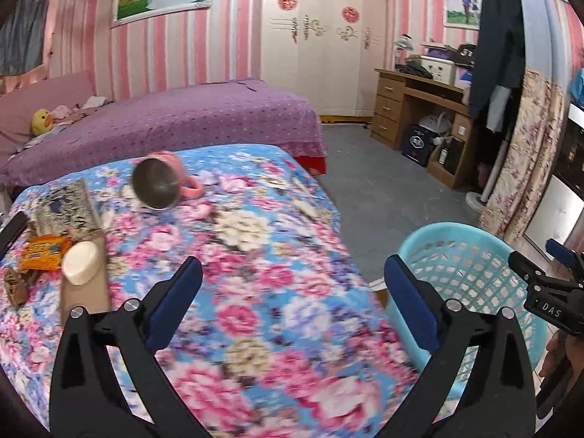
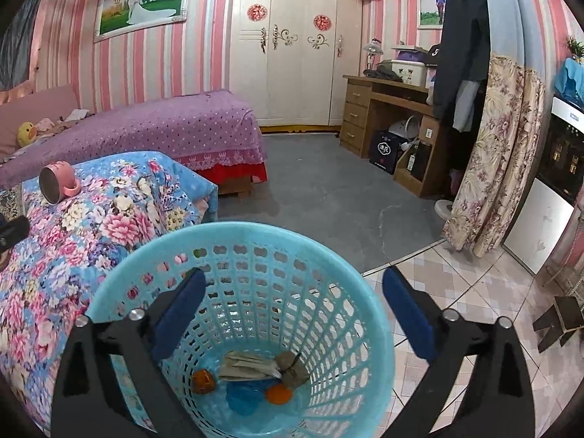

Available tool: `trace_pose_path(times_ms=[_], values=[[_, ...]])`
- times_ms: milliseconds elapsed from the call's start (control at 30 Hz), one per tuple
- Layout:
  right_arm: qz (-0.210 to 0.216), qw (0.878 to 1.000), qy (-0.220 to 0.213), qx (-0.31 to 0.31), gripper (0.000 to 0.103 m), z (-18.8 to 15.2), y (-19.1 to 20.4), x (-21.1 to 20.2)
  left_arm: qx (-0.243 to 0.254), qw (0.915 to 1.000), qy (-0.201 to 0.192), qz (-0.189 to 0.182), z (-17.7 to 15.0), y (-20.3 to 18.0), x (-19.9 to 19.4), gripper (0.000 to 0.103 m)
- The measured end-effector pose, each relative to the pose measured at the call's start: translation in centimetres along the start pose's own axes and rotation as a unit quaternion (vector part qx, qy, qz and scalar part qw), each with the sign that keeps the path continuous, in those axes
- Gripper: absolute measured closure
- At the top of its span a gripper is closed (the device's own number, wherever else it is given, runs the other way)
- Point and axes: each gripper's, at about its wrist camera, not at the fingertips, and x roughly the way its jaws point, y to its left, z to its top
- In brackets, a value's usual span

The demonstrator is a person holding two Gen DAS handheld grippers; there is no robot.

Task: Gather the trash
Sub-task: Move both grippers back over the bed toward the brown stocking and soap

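Observation:
My left gripper (image 1: 294, 273) is open and empty above the floral blanket (image 1: 255, 248). An orange snack wrapper (image 1: 43, 252), a white soap-like oval (image 1: 81, 262) on a cardboard piece (image 1: 85, 292), and a brown scrap (image 1: 14, 286) lie at the blanket's left. The turquoise trash basket (image 1: 471, 255) stands on the floor to the right. My right gripper (image 2: 294, 288) is open and empty over the basket (image 2: 153, 255). Inside lie a crumpled paper (image 2: 248, 367), orange peel pieces (image 2: 278, 394) and a blue wrapper (image 2: 241, 399). My right gripper also shows in the left wrist view (image 1: 547, 273).
A pink mug (image 1: 162, 182) lies on its side on the blanket; it also shows in the right wrist view (image 2: 58, 180). A patterned box (image 1: 65, 204) sits at the left. A purple bed (image 1: 182, 116), a wardrobe (image 2: 292, 43), a desk (image 2: 387, 116) and a curtain (image 2: 500, 153) surround the floor.

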Motion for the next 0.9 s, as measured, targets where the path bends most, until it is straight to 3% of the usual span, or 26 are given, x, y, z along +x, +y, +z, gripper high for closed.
trace_pose_path(times_ms=[567, 900], values=[[0.027, 1.000, -0.007, 0.005, 0.005, 1.5, 7.4, -0.3, -0.008, 0.9970, -0.027, 0.073, -0.9, 9.3, -2.9, 0.006], [0.061, 0.998, -0.015, -0.012, 0.005, 2.4, 15.0, -0.9, -0.017, 0.9939, -0.027, 0.105, -2.0, 15.4, -4.8, 0.006]])
